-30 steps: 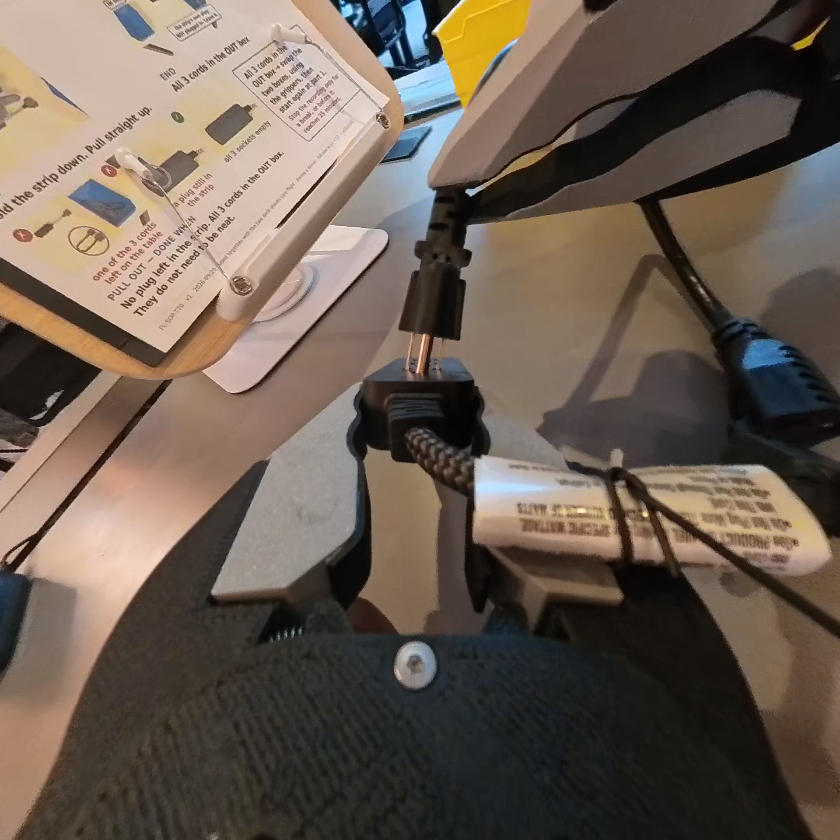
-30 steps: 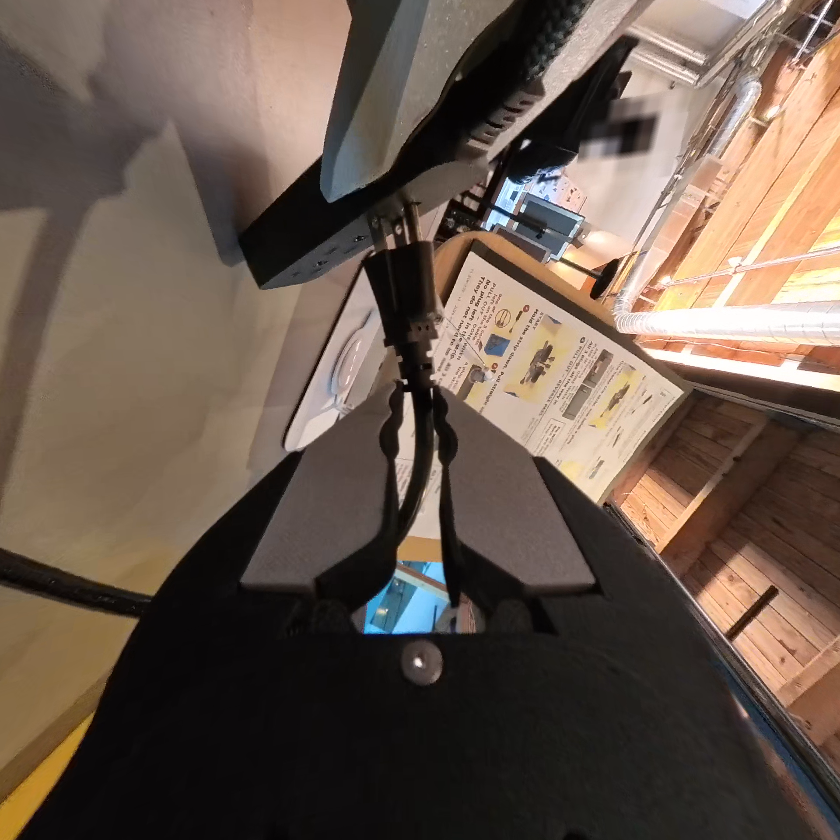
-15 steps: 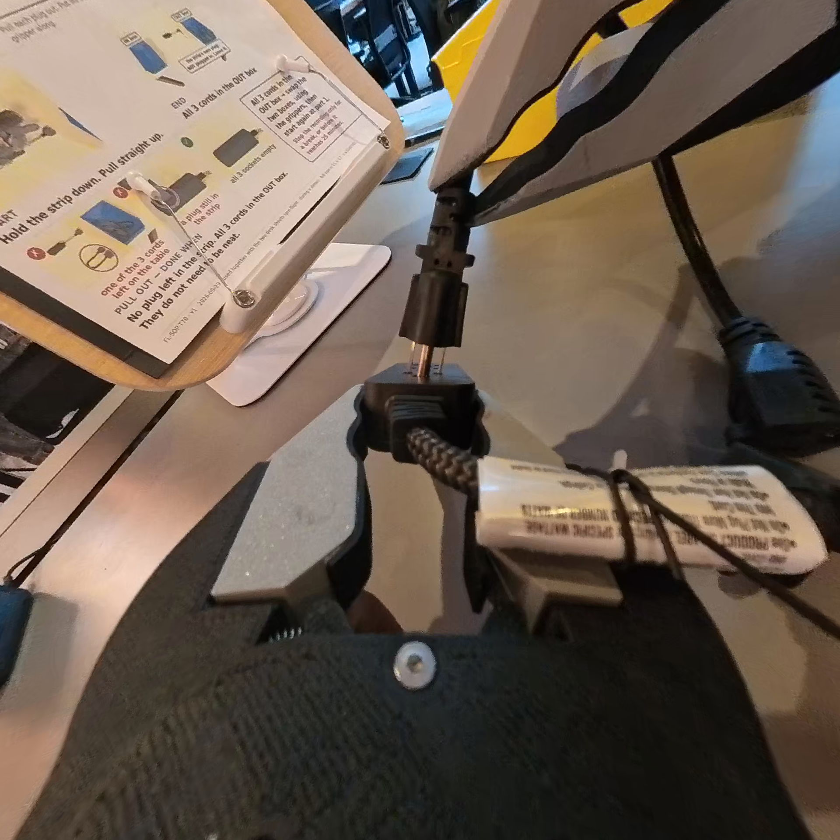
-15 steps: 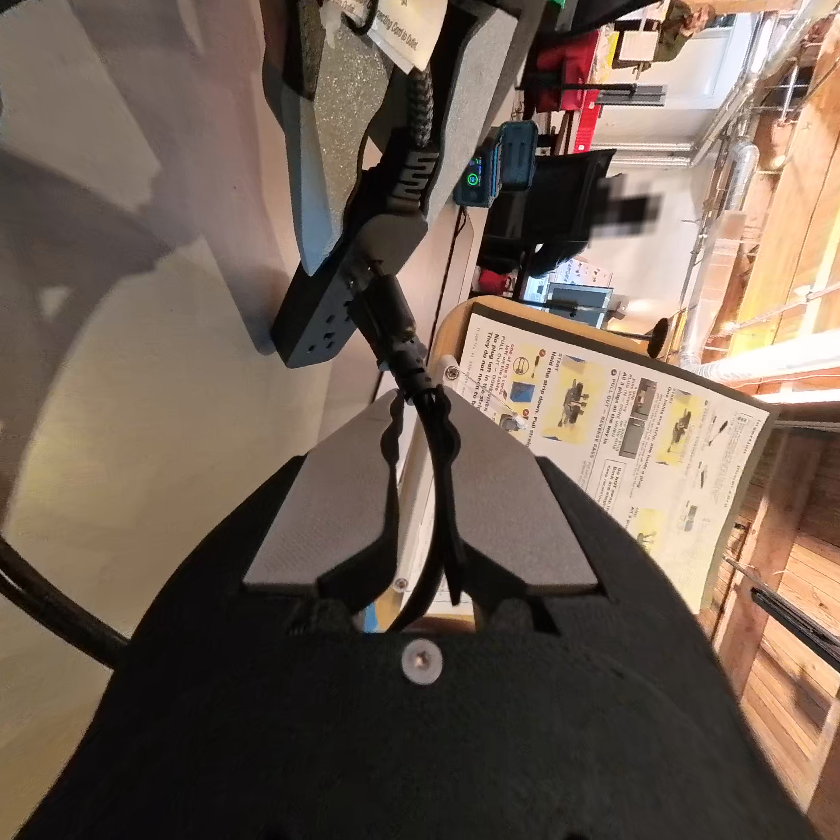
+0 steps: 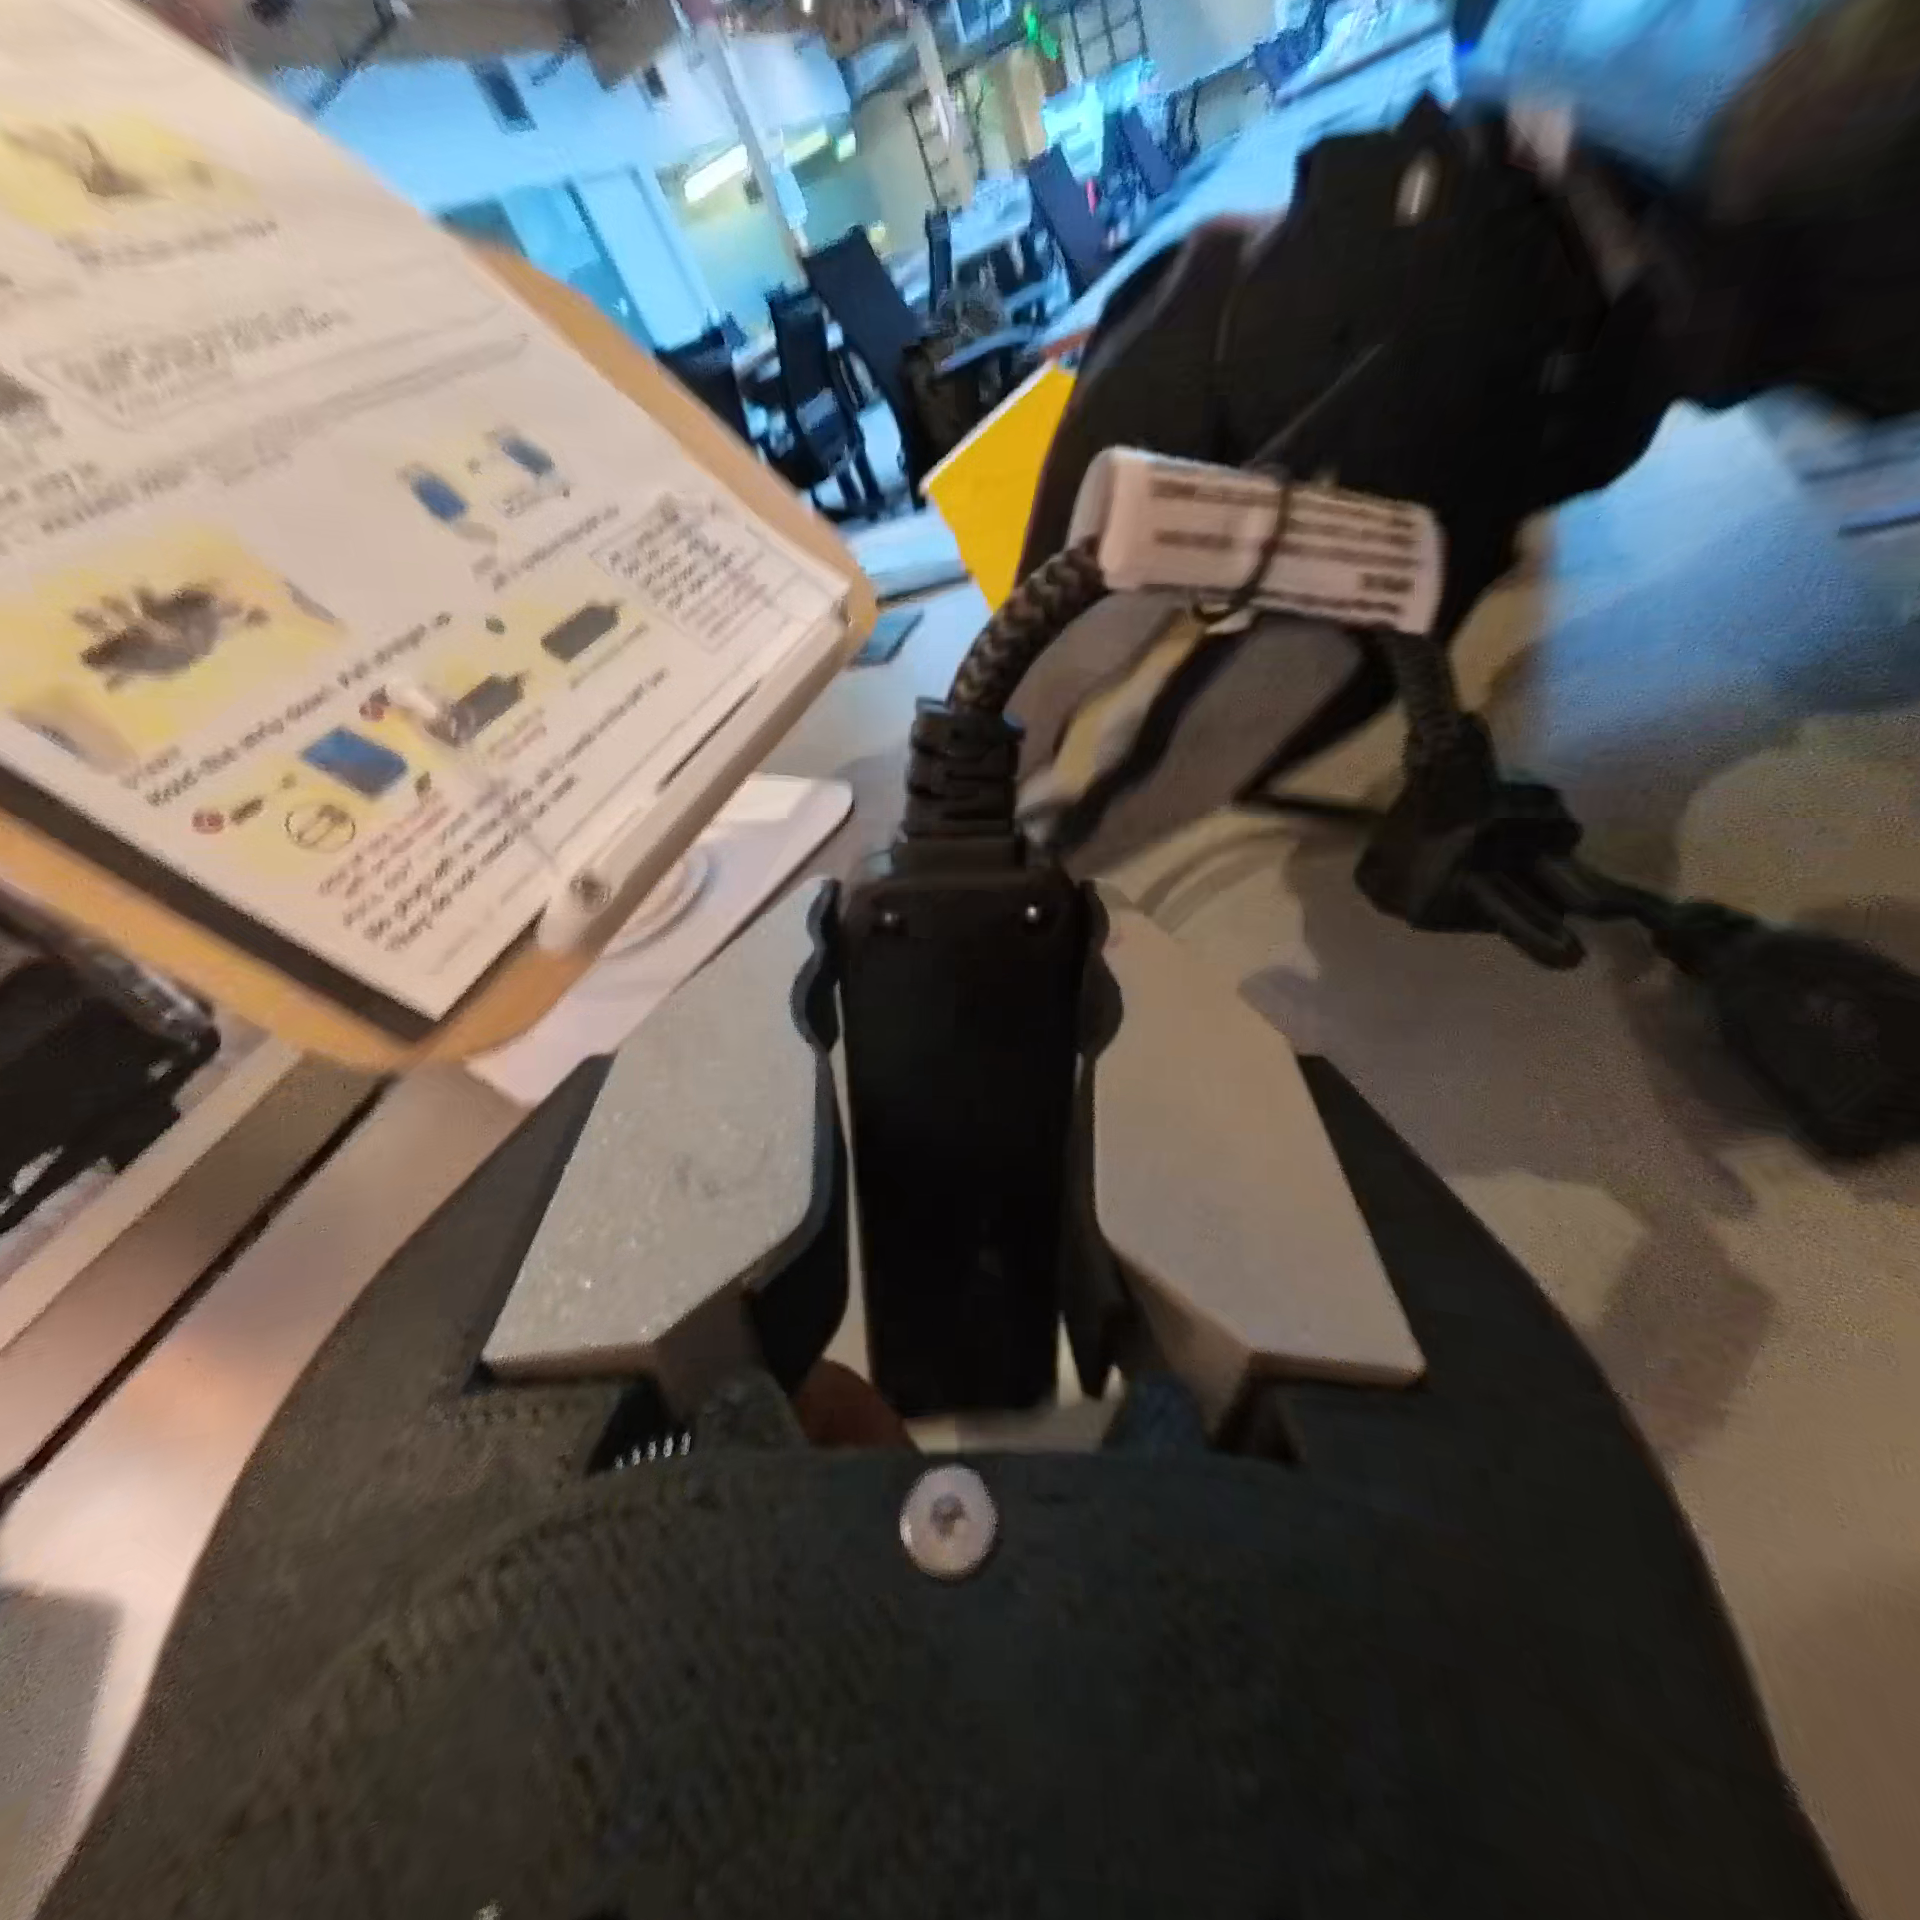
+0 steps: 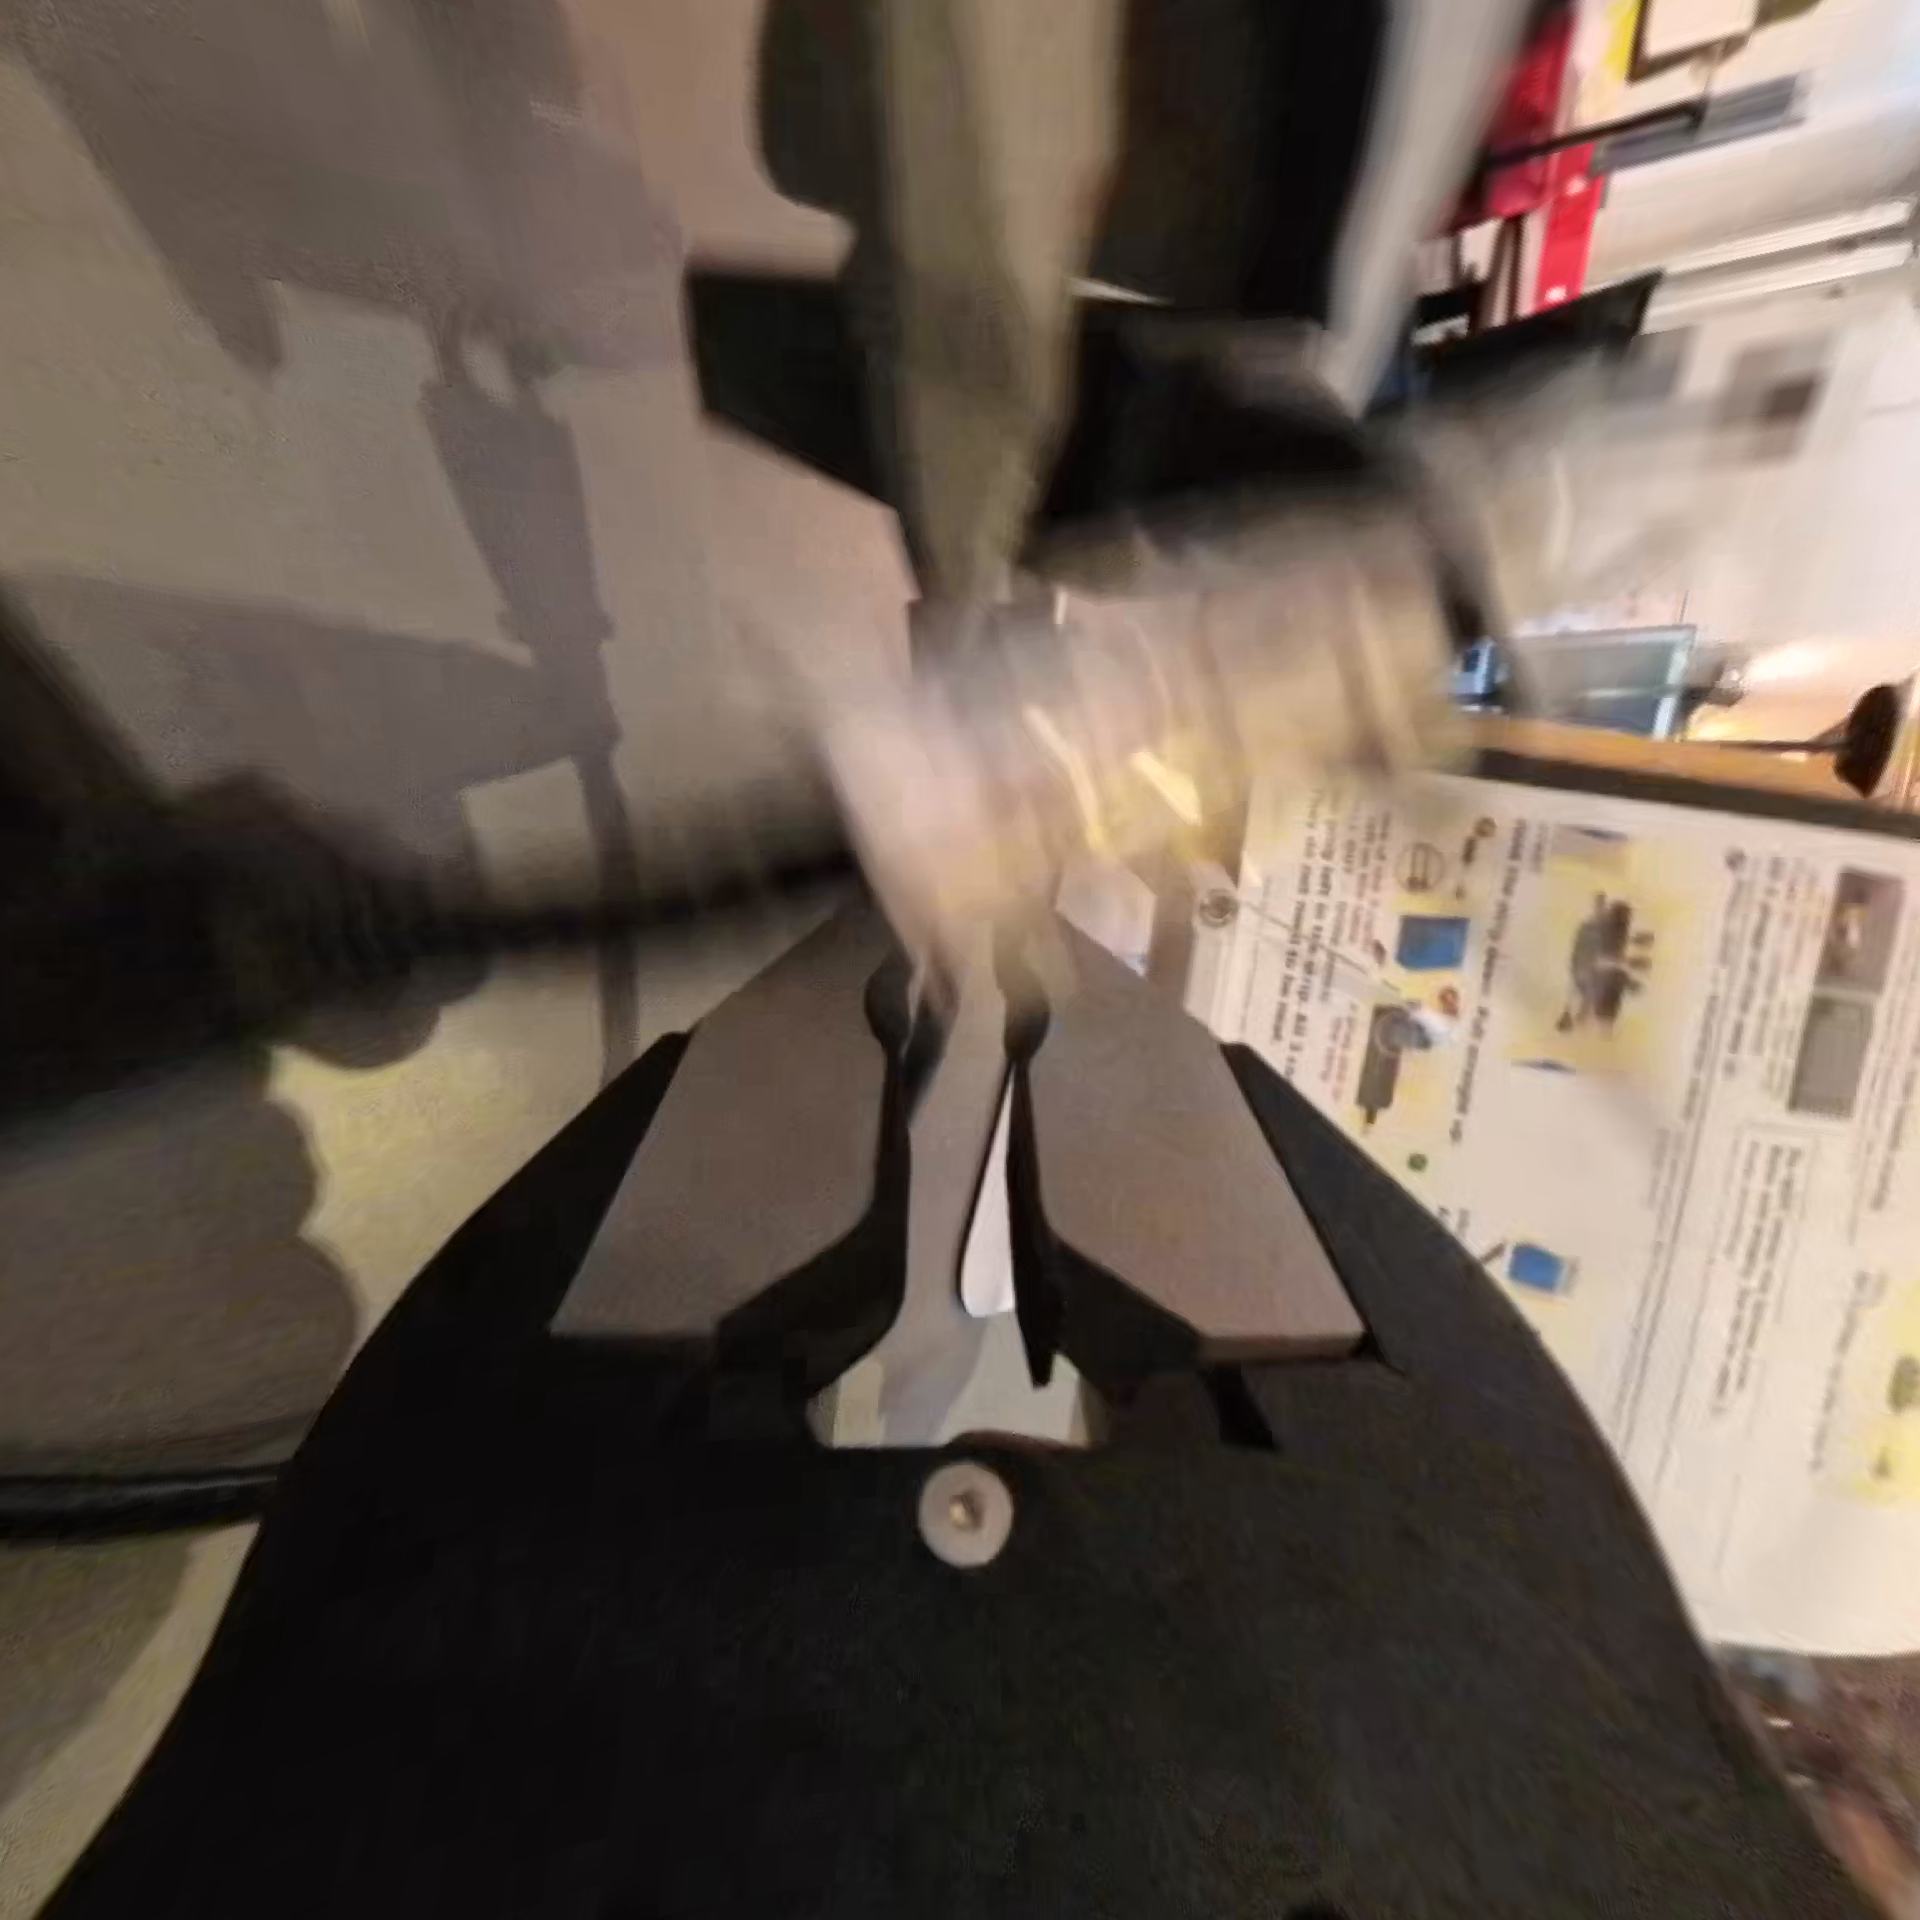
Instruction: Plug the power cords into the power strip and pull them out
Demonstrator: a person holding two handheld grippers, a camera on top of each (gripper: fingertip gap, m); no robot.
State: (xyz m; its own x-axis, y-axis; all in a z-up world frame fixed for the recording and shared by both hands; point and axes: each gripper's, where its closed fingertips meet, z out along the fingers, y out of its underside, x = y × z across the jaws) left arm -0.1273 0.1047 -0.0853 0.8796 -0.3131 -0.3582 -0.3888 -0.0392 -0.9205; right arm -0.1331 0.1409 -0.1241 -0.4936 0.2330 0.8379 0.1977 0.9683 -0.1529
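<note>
My left gripper (image 5: pixel 961 935) is shut on the black power strip (image 5: pixel 956 1143). The strip lies lengthwise between the two pads, its screwed back facing the camera. Its braided cord (image 5: pixel 997 644) rises from the far end and carries a white label (image 5: pixel 1257 540). No plug shows in the strip from this side. The right gripper's grey fingers (image 5: pixel 1278 707) sit just behind the label. The right wrist view is badly blurred. There my right gripper (image 6: pixel 958 1003) has its pads close together with a narrow slit between them, and the label (image 6: pixel 1143 665) smears just ahead. I cannot make out a cord in the slit.
An instruction board on a white stand (image 5: pixel 364 582) is at the left and also shows in the right wrist view (image 6: pixel 1558 1143). A yellow bin (image 5: pixel 997 488) stands behind. The tied cord bundle (image 5: pixel 1475 862) and a black plug (image 5: pixel 1808 1039) lie on the table at the right. The left gripper's tips are roughly 6 centimeters from the right gripper's.
The strip has swung in my left grasp from end-on to lengthwise, cord end now pointing away. The black plug that stood at the strip is gone from both views. The right gripper is moving fast.
</note>
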